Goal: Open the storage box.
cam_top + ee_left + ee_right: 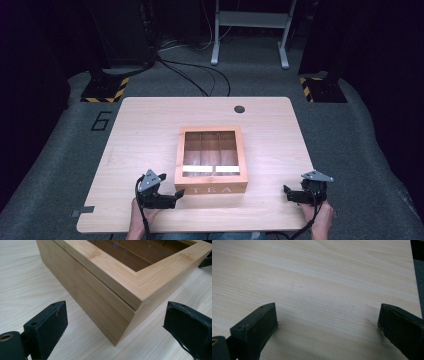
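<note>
My hands come in at the near edge of the table, each holding a claw. My left claw sits just beside the near left corner of the wooden box, pointing right at it; in the left gripper view its jaws stand wide apart, with that corner of the box between and just beyond them, and nothing is gripped. My right claw rests near the table's near right corner, well apart from the box, pointing left. In the right gripper view its jaws are also spread wide over bare tabletop, holding nothing.

The box stands in the middle of the table, a little toward the near side, with "TEA" lettered on its near face. Its lid is shut; from the left gripper view a thin seam runs along the side where the lid meets the base. The lid is a wooden frame round a clear pane, and through it I can see dividers splitting the inside into compartments. I cannot tell whether anything lies in them; glare streaks the near part of the pane.

A small dark round hole sits near the table's far edge, right of centre.
</note>
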